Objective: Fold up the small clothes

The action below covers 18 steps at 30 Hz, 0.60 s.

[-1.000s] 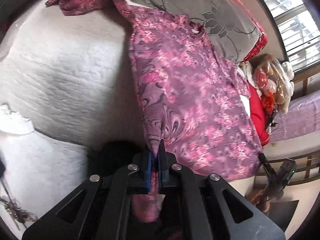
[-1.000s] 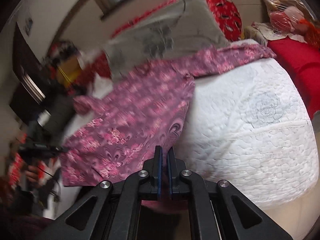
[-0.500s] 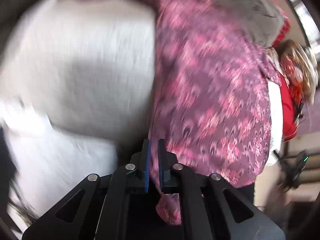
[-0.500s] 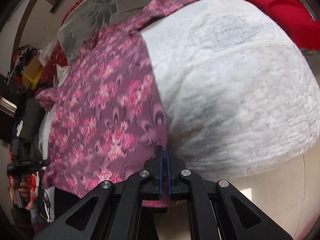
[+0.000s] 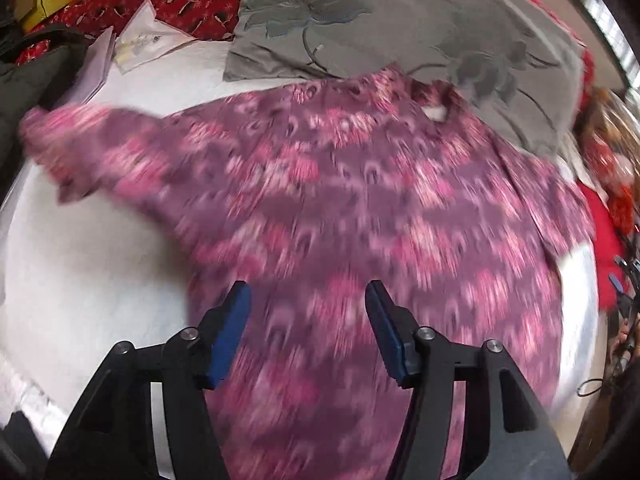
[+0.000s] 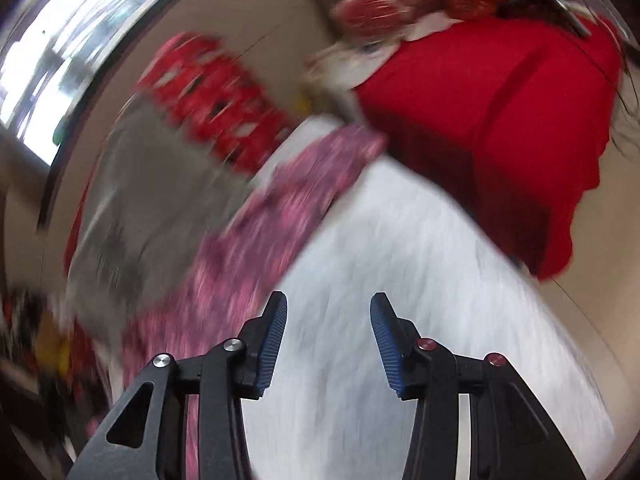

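Purple-pink floral top [image 5: 360,208] lies spread flat on the white quilted bed cover [image 5: 92,272], collar end touching the grey floral pillow [image 5: 400,20], one sleeve stretched out to the left. Fabric is blurred, pattern of pink blossoms on mauve. In the right wrist view only a strip of the same top [image 6: 272,220] shows, running diagonally between grey pillow and white cover, one sleeve tip near the red bedding [image 6: 500,120].

The left wrist camera looks steeply down past its fingers [image 5: 236,312] at the shirt [image 5: 360,208], close. The right wrist camera, blurred, faces the quilt [image 6: 400,280], the shirt [image 6: 280,216] left of its fingers. Both views share shirt, quilt and grey pillow [image 5: 400,20].
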Each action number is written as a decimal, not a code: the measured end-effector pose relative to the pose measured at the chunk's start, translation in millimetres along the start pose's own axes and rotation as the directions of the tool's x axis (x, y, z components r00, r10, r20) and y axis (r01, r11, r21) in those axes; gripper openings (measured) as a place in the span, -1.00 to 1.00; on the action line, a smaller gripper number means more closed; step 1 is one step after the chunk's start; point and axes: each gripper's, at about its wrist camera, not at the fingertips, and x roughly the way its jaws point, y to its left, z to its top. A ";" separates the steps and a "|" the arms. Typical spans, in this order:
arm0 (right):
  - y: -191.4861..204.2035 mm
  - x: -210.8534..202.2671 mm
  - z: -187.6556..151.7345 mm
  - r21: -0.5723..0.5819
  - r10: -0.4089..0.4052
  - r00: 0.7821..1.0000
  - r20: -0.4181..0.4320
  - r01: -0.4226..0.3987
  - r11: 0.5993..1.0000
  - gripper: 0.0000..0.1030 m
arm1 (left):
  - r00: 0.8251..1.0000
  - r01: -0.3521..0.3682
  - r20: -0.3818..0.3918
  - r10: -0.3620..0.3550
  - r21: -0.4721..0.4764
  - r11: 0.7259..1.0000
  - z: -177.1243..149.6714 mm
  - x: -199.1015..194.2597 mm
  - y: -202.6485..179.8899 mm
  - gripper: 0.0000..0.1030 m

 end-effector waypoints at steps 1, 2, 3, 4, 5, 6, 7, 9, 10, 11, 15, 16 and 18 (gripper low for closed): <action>-4.7 19.7 16.6 0.054 -0.012 1.000 0.010 0.011 0.998 -0.09 | 1.000 -0.007 0.001 0.007 -0.006 1.000 9.2 10.5 -4.2 0.13; -9.0 28.8 26.9 0.081 -0.007 1.000 0.014 0.006 0.997 -0.09 | 1.000 -0.013 -0.002 0.013 -0.015 1.000 18.1 19.7 -7.2 0.13; -10.8 45.3 37.9 0.116 0.001 1.000 0.022 -0.003 0.993 -0.09 | 1.000 -0.009 -0.006 0.009 -0.023 1.000 25.9 28.0 -9.8 0.13; -11.8 55.8 45.3 0.136 0.007 1.000 0.030 -0.011 0.991 -0.08 | 1.000 -0.004 -0.008 0.004 -0.030 1.000 30.5 32.0 -10.5 0.13; -11.4 70.1 52.3 0.157 0.009 0.999 0.039 -0.015 0.987 -0.07 | 1.000 0.008 -0.010 -0.008 -0.036 0.999 35.4 37.7 -12.0 0.13; -10.8 80.1 57.5 0.171 0.008 0.999 0.045 -0.016 0.985 0.00 | 1.000 0.018 -0.010 -0.018 -0.039 0.999 38.6 40.1 -12.5 0.13; -10.1 91.8 62.1 0.183 0.000 0.999 0.052 -0.009 0.983 0.06 | 1.000 0.025 -0.009 -0.025 -0.042 0.999 40.6 41.9 -12.3 0.13; -6.4 111.9 67.7 0.197 0.000 0.998 0.070 -0.014 0.980 0.06 | 0.999 0.037 -0.011 -0.037 -0.043 0.998 44.3 47.9 -13.3 0.13; -3.3 118.1 70.2 0.188 0.000 0.996 0.090 -0.017 0.982 0.07 | 0.999 0.038 -0.013 -0.038 -0.043 0.998 45.2 49.7 -14.4 0.13; -1.0 119.7 74.0 0.173 -0.003 0.994 0.109 -0.016 0.985 0.07 | 0.999 0.038 -0.016 -0.038 -0.042 0.998 47.2 52.0 -14.1 0.13; 2.9 112.4 84.1 0.118 0.013 0.991 0.134 -0.029 0.993 -0.84 | 1.000 0.017 0.011 -0.017 -0.052 0.998 60.2 51.9 -9.9 0.13; 2.7 99.7 87.4 0.100 0.019 0.986 0.168 -0.036 0.994 -0.85 | 1.000 0.018 0.022 -0.017 -0.058 0.998 62.9 50.2 -7.5 0.13; 1.9 78.1 93.7 0.071 0.031 0.972 0.235 -0.049 0.996 -0.85 | 0.999 0.011 0.038 -0.009 -0.067 0.998 68.4 49.0 -2.9 0.13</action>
